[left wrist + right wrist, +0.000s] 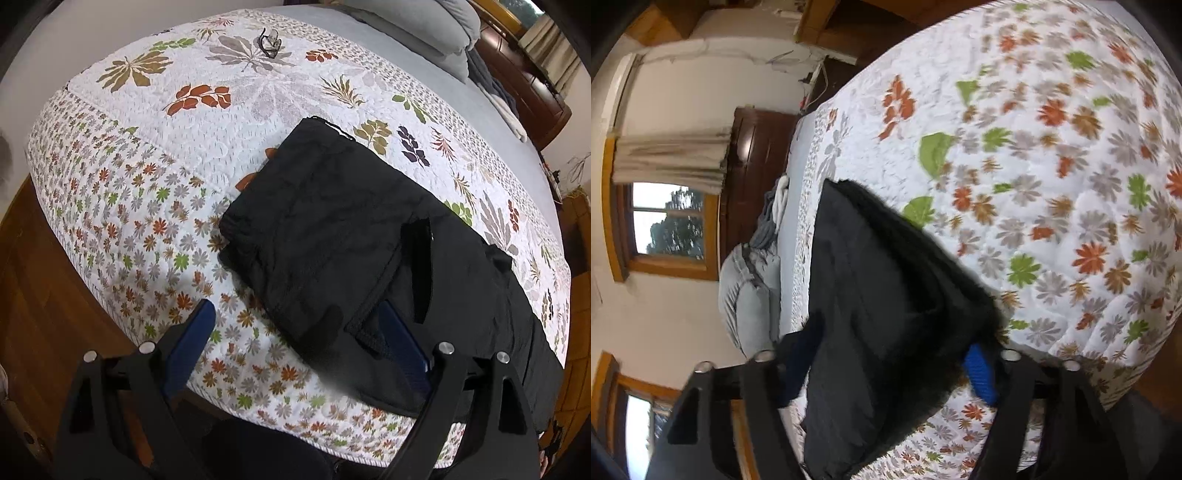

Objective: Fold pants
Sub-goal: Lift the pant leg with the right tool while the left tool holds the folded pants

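Black pants [332,221] lie folded into a thick stack on the flowered quilt [147,184], near the bed's front edge. My left gripper [297,308] hangs over that edge with its jaws wide apart. Its left pad is above bare quilt, and its right pad [402,339] is tucked against the near edge of the pants. In the right wrist view the pants [871,258] bunch up between the fingers of my right gripper [894,339]. Both blue pads touch the fabric, which fills the gap and partly hides them.
Eyeglasses [269,42] lie on the far part of the quilt. Grey pillows [424,33] and a dark wooden headboard [524,74] stand at the head of the bed. Wooden floor [29,295] lies beside the bed. A curtained window [668,221] is in the wall.
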A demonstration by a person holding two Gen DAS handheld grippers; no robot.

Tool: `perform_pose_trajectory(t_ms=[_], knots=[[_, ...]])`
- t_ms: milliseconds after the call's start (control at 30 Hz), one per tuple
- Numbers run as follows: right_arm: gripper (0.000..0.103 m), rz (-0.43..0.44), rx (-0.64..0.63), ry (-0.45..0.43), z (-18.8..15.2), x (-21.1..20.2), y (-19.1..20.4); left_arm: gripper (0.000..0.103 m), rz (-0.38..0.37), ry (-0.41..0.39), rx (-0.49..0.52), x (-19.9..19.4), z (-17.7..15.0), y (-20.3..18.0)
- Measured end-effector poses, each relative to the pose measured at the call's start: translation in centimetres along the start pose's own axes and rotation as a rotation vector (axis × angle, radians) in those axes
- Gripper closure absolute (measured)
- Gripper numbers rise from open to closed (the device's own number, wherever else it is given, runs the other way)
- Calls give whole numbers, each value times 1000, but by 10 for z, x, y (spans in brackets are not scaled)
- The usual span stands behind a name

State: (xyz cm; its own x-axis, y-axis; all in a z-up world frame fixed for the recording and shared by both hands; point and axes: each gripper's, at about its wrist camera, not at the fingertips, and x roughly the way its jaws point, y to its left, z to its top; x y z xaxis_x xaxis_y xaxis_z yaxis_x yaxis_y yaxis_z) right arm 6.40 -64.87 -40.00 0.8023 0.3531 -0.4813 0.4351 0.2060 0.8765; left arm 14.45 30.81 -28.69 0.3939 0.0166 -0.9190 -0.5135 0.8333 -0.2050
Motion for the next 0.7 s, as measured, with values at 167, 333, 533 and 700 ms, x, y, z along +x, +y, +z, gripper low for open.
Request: perform_pose_trajectory(t_ms=[167,333,533,700], knots=[[77,-12,-41,3,0,-1,13,13,0,4,-9,7,4,-3],[80,-31,-92,-8,-1,-2,37,13,-15,6,-15,11,5,-6],[82,-57,-143,-17,-3,0,72,13,-36,10,-16,12,3,-4],[83,-67,-169,-21,-5,0,91,13,-41,8,-29,11,0,2]])
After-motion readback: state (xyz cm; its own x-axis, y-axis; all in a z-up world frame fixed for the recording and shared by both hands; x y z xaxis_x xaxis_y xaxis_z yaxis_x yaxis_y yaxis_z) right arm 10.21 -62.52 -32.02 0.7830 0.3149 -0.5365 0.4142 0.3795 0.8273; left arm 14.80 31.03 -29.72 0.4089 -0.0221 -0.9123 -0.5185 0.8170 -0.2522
